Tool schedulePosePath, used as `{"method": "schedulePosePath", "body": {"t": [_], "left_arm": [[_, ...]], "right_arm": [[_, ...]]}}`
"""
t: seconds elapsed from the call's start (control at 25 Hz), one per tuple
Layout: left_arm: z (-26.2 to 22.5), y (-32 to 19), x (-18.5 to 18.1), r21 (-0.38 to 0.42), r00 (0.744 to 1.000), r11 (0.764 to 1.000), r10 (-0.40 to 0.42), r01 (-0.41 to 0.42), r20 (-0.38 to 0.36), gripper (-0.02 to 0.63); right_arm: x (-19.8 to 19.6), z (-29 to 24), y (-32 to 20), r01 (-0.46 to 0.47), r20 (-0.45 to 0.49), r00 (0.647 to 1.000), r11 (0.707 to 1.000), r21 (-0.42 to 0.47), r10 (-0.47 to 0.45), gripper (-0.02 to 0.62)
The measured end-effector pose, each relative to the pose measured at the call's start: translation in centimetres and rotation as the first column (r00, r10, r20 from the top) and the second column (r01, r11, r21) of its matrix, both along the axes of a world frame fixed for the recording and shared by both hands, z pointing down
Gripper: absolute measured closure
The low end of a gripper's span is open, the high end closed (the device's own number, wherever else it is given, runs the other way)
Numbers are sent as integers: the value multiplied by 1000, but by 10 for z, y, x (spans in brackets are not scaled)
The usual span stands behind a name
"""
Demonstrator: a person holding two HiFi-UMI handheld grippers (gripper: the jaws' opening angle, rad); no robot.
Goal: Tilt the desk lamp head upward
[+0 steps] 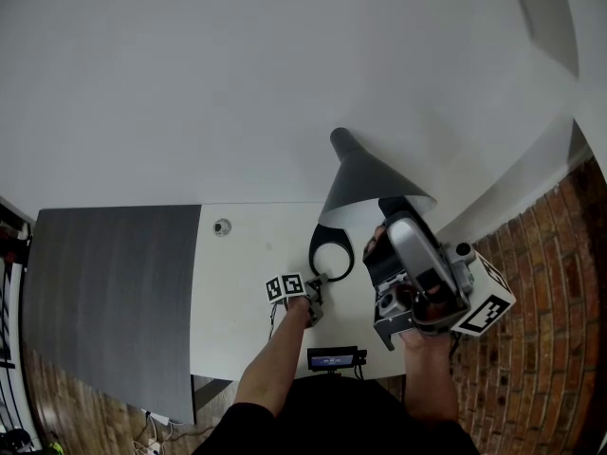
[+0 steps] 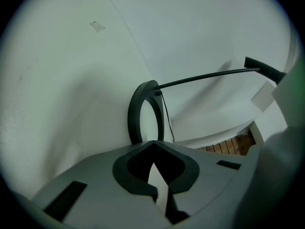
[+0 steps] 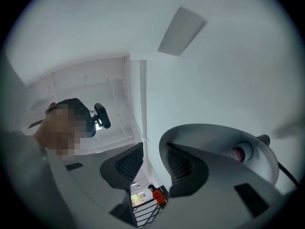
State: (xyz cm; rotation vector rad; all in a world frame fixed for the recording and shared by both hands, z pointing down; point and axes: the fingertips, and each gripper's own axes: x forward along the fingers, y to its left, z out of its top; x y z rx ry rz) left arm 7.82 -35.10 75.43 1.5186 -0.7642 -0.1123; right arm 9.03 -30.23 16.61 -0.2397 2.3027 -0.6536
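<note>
**Desk lamp.** The lamp stands on the white counter (image 1: 247,292), right of centre in the head view. Its dark cone-shaped lamp head (image 1: 375,183) sits in the middle of the frame, narrow end towards the top and wide mouth towards the bottom. The ring base (image 1: 332,254) lies flat on the counter just below the head. In the left gripper view a thin arm (image 2: 205,76) runs from the top of the ring to the upper right of the frame, and a thin cable (image 2: 167,118) hangs down beside the ring.

**Left gripper.** The left gripper (image 1: 311,303) rests low on the counter, just below the ring base in the head view. In its own view the jaws are drawn together at the tips and hold nothing. The ring stands just beyond them, apart from the pads.

**Right gripper.** The right gripper (image 1: 387,230) is raised at the lower right rim of the lamp head. In its own view the jaws stand a narrow gap apart. The rim of the lamp head shows in that gap, close against the right-hand pad, not clamped. The pale inside of the head and its bulb (image 3: 237,153) fill the lower right of that frame.
</note>
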Motion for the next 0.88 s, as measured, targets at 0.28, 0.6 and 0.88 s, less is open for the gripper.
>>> {"method": "schedulePosePath", "body": {"t": [0.28, 0.6, 0.88], "left_arm": [[2, 1, 0, 4, 1000, 1000, -4, 4, -3, 595], [1, 2, 0, 2, 1000, 1000, -6, 6, -10, 595], [2, 2, 0, -1, 1000, 1000, -9, 9, -19, 595]], "right_arm": [[-1, -3, 1, 10, 6, 1000, 1000, 0, -10, 437], [0, -6, -1, 14, 19, 1000, 1000, -2, -14, 437], [0, -8, -1, 11, 23, 1000, 1000, 1, -11, 437]]}}
